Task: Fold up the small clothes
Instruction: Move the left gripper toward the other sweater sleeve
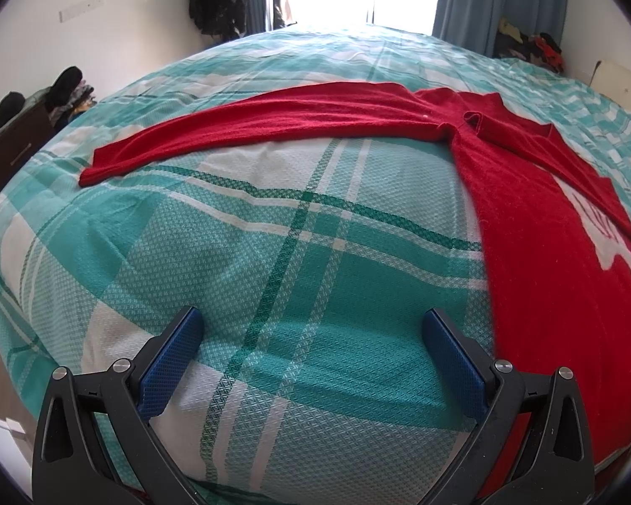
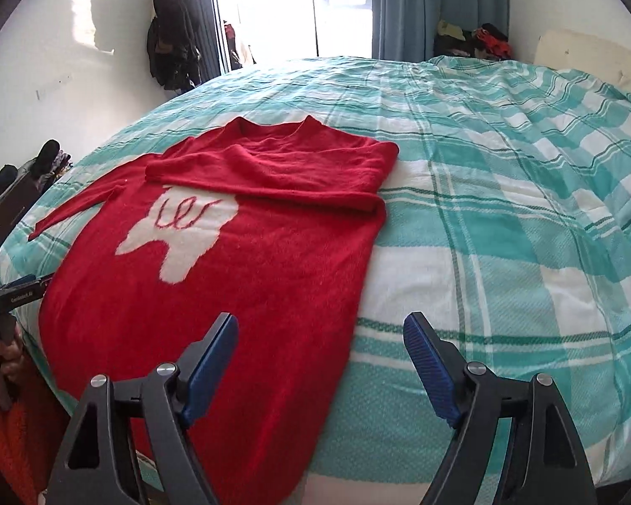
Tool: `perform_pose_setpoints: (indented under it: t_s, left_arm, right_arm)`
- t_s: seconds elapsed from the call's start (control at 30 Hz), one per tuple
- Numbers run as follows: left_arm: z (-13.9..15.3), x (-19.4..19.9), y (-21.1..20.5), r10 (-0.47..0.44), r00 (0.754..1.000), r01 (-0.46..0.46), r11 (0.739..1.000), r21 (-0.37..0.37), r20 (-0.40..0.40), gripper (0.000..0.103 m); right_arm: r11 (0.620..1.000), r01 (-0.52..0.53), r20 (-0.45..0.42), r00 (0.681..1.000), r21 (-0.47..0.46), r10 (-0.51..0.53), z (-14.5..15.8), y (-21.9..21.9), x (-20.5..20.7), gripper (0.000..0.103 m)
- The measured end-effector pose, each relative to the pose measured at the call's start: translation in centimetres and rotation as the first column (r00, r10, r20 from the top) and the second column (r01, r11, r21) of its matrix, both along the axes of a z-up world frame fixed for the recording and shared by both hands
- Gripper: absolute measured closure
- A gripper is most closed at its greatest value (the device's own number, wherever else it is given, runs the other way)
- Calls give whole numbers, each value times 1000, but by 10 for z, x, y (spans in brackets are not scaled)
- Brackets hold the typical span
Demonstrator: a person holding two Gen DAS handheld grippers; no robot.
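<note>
A red knit sweater (image 2: 248, 277) with a white figure on its chest (image 2: 181, 231) lies flat on the bed. Its right sleeve is folded across the chest below the collar. The other sleeve (image 1: 239, 130) stretches out straight to the left. My left gripper (image 1: 313, 328) hovers open over bare bedcover, left of the sweater's body (image 1: 559, 277), with nothing between its blue pads. My right gripper (image 2: 319, 332) is open above the sweater's lower right edge, and nothing is clamped in it. The left gripper's tip (image 2: 21, 286) shows at the left edge of the right wrist view.
The bed wears a teal and white plaid cover (image 1: 298, 252) that spreads wide to the right (image 2: 505, 210). Dark clothes hang on the far wall (image 2: 168, 42) beside a bright window with blue curtains (image 2: 404, 4). A person's hand (image 2: 8, 357) and orange sleeve sit at the lower left.
</note>
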State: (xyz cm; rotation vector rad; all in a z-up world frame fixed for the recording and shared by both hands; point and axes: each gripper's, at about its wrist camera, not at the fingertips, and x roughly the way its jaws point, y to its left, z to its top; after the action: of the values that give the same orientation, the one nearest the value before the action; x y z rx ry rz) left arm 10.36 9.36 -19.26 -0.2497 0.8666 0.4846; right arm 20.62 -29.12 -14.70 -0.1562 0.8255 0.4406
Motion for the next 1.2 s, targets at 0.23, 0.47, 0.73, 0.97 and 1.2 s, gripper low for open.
perform_pose_setpoints:
  t_s: [0.23,0.47,0.73,0.97,1.2]
  left_arm:
    - [0,0,0,2,1000,-2,1000,3,-1,1]
    - [0,0,-1,3,1000,-3,1000,8,-3,1]
    - [0,0,-1,4,1000,-4,1000,10,-4,1]
    - [0,0,-1,4,1000,-4,1000,9,-5,1]
    - [2,-2,1,-2,1000,2,1000,-9,-2,1]
  right_arm:
    - [992,121,-44,992,29,-120,-21,-26,-13,23]
    - [975,215,-37,976,49,-213,-25,-49,-2,23]
    - [962,256,-95,964,90,-248,-39,-60,3,14]
    - [959,264,-111,961,100,-252,-43,-62,3,11]
    - [958,264,-120,961,114,-251,-45,-64,3,10]
